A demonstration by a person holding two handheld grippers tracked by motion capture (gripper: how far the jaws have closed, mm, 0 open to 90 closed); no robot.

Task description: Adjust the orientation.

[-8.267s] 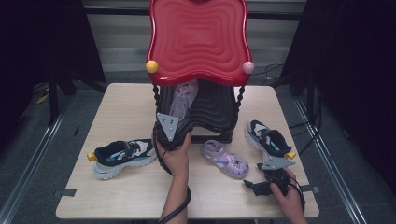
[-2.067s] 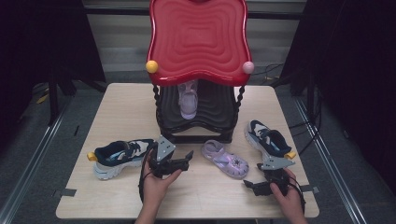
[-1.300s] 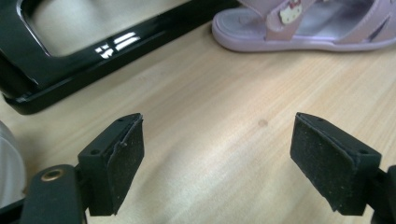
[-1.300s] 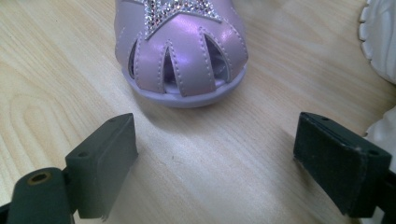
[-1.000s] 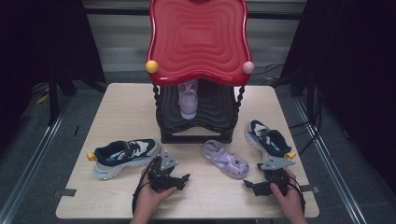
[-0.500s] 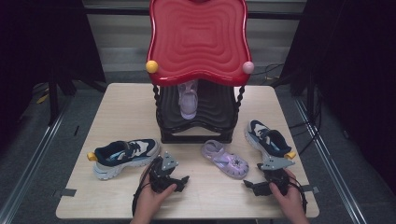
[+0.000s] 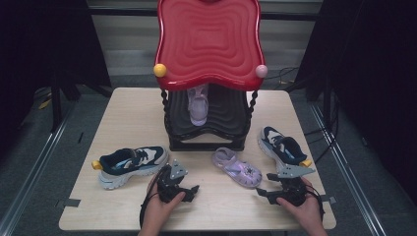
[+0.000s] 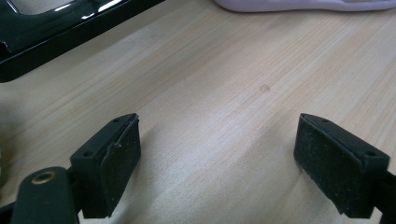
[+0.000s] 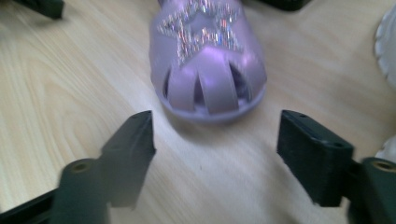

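The left hand-held gripper (image 7: 193, 189) has drawn back from the black shelf (image 7: 206, 140) under the red top, where it reached in beside the upright purple sandal (image 7: 198, 105), and now lies low on the surface (image 7: 128, 113), empty. The right hand-held gripper (image 7: 261, 192) has just been narrowing its jaws, apparently still clear of the flat purple sandal (image 9: 205, 60).

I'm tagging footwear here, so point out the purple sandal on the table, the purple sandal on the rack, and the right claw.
purple table sandal (image 9: 208, 60), right gripper view, star-decorated toe.
purple rack sandal (image 7: 198, 104), high view, its upper.
right claw (image 9: 215, 161), right gripper view, gap between its open tips.
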